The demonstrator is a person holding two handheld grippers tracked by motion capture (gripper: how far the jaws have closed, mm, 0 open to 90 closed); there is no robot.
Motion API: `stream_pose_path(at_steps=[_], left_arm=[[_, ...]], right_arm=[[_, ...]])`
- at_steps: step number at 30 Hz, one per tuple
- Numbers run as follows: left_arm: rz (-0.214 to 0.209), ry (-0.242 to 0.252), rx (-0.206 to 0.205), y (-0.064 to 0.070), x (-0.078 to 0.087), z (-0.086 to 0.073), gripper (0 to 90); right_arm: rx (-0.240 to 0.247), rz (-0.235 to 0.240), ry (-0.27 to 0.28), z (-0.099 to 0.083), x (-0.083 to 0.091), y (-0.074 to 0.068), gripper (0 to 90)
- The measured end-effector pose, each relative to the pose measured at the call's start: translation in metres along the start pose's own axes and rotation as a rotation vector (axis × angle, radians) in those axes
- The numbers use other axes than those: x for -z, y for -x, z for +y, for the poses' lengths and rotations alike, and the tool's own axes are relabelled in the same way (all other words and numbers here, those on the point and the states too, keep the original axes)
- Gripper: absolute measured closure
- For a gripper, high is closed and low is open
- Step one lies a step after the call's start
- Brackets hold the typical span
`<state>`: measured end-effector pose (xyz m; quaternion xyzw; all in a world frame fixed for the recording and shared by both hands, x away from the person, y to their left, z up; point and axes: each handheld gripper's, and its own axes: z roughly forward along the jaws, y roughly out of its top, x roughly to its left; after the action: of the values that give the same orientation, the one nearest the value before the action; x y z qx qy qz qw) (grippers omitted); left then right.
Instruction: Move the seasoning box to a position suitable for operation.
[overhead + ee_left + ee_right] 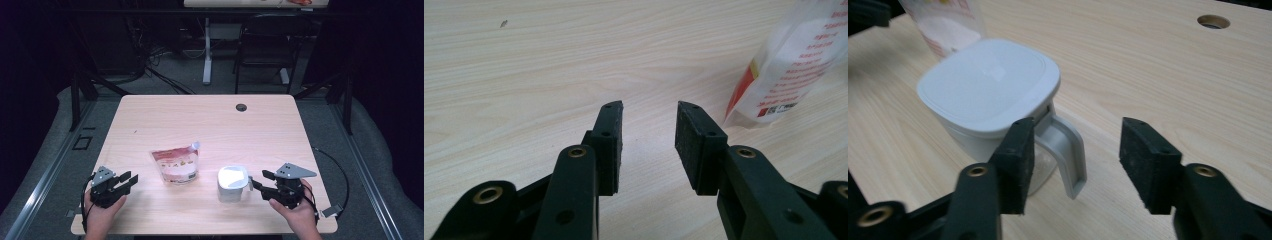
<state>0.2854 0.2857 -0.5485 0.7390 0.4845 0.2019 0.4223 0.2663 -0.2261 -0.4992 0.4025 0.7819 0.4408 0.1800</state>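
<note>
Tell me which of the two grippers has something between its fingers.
The right gripper: the white container's handle sits between its open fingers. The left gripper has bare table between its own, the pouch off to one side.

Pouch [796, 60]: cut by the top and right edges of the left gripper view; red print on its face too small to read
Pouch [945, 22], right gripper view: only the lower part in frame, cut by the top edge, blurred
Jug [993, 107]: base hidden behind the near jaw; contents not visible under the shut lid [988, 82]
Pouch label [175, 161], high view: picture and text too small to tell
Worktop [210, 227]: near edge partly covered by both hands
</note>
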Motion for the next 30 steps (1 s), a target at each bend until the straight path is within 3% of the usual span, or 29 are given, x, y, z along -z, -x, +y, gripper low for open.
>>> stream_pose_path(at_steps=[3, 9, 17, 21, 30], left_arm=[[-0.009, -0.009, 0.001, -0.001, 0.000, 0.000, 63.8], [-0.026, -0.032, 0.005, -0.001, -0.002, 0.000, 59.9], [-0.022, -0.025, 0.008, -0.001, -0.002, 0.000, 59.5], [-0.014, -0.019, 0.015, -0.002, -0.002, 0.000, 59.4], [-0.012, -0.021, 0.012, -0.002, -0.002, -0.001, 59.5]], right_arm=[[-0.002, 0.008, 0.018, 0.007, 0.005, -0.001, 58.7], [0.000, -0.024, 0.014, 0.022, 0.007, -0.007, 72.0], [0.006, 0.022, -0.025, 0.038, -0.001, -0.014, 88.0], [0.033, 0.008, -0.043, 0.043, -0.005, -0.018, 90.0], [0.045, -0.003, -0.091, 0.048, -0.011, -0.023, 90.0]])
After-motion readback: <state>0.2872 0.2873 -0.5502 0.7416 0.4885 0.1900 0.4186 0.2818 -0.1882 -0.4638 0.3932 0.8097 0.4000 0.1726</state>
